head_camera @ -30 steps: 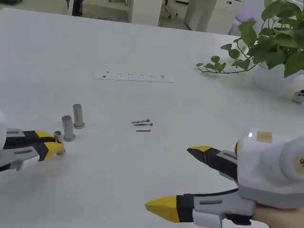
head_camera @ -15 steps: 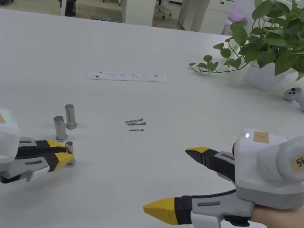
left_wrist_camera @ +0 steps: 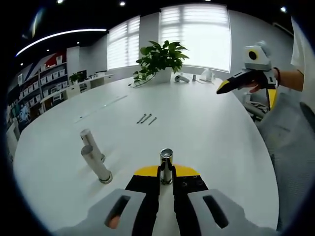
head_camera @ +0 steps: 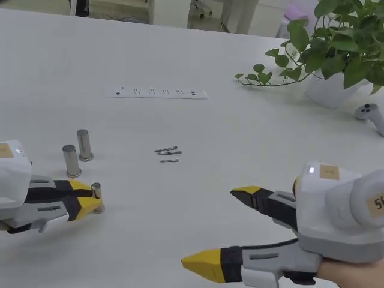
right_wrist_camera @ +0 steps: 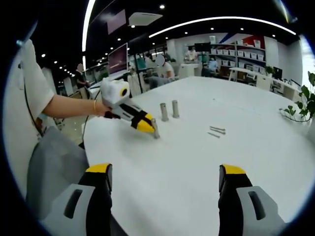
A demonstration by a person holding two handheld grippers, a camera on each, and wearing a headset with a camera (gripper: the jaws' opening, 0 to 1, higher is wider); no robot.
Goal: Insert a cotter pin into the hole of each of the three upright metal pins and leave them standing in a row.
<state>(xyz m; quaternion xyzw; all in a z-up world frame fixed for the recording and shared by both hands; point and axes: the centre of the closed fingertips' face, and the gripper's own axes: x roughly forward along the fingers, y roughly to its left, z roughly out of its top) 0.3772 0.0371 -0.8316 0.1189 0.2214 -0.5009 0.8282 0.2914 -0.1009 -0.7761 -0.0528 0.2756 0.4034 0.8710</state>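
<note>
Left gripper [head_camera: 90, 201], lower left of head view: jaws closed narrow on one metal pin [head_camera: 96, 197], held upright on the white table [head_camera: 240, 138]. This was likely to steady it so its hole could take a cotter. Two other pins [head_camera: 71, 161] stood free just above it, at mid-left. Cotter pins [head_camera: 168, 153] lay loose near frame centre, below the power strip [head_camera: 156, 92], well apart from every pin. Right gripper [head_camera: 207, 227], lower right: jaws spread wide, empty, hovering, probably readied to fetch a cotter.
</note>
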